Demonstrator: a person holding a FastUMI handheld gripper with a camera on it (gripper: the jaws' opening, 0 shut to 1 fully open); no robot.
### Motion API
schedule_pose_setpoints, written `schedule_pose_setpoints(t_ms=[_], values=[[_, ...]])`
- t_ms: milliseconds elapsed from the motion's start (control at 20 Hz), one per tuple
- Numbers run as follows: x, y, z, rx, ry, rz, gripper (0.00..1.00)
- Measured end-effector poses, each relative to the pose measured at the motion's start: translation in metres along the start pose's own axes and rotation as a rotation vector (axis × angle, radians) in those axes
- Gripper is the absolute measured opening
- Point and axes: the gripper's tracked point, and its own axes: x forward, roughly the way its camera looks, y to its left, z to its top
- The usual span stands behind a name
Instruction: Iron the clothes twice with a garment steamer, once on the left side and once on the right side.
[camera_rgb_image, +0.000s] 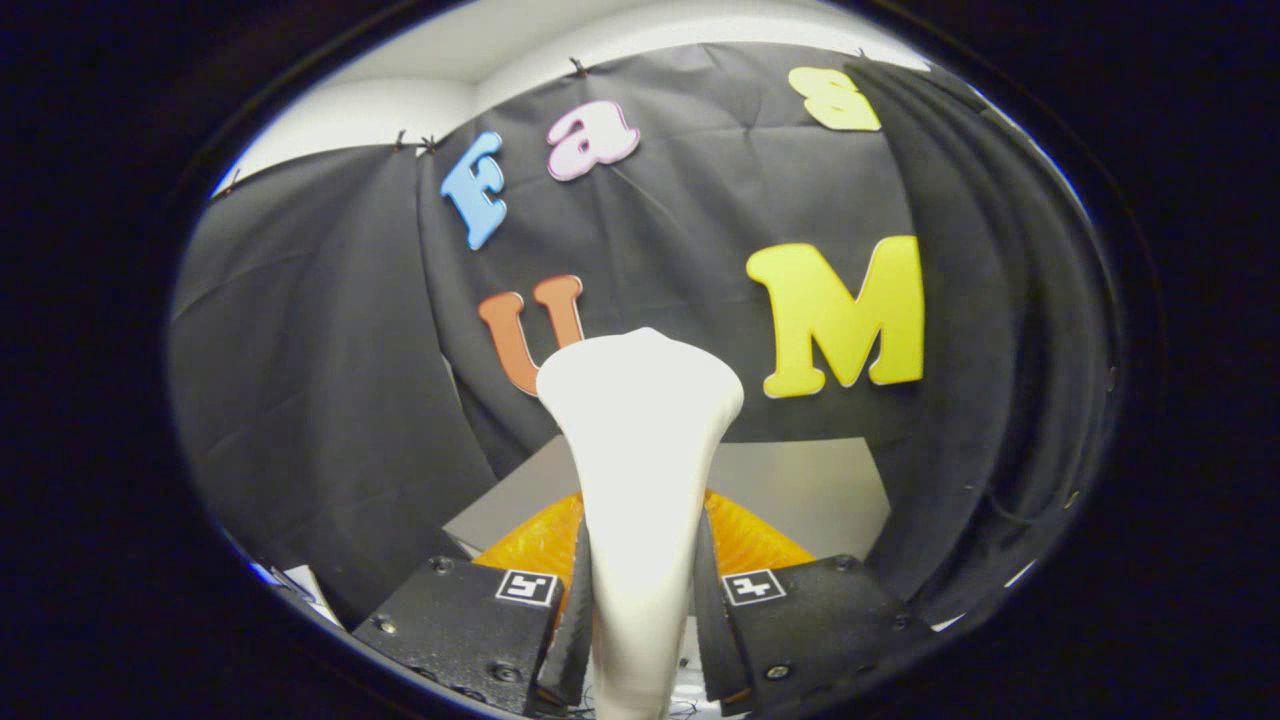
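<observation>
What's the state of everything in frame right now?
garment steamer: white, upright, handle clamped between the fingers, head above them.
gripper: shut on the garment steamer, both fingers pressing its handle.
orange garment: lying on the surface beyond the fingers, steamer not on it.
grey surface: bearing the orange garment.

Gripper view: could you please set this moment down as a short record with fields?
gripper: fingers closed on the steamer's handle, one on each side
steamer: white, upright, its wide head above and beyond the fingers
orange thing: ribbed, low behind the steamer, partly hidden; cannot tell what it is
surface: grey, under the orange thing
backdrop: black cloth wall, draped
</observation>
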Motion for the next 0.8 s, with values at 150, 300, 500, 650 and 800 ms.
schedule_pose_setpoints(t_ms=[150,300,500,650,800], values=[[-0.07,0.005,0.019,-0.009,-0.091,-0.001,0.47],[-0.136,0.001,0.038,-0.027,-0.167,-0.02,0.47],[-0.2,-0.032,0.071,-0.067,-0.274,-0.113,0.47],[-0.226,-0.064,0.096,-0.069,-0.315,-0.177,0.47],[-0.242,-0.102,0.123,-0.048,-0.347,-0.242,0.46]])
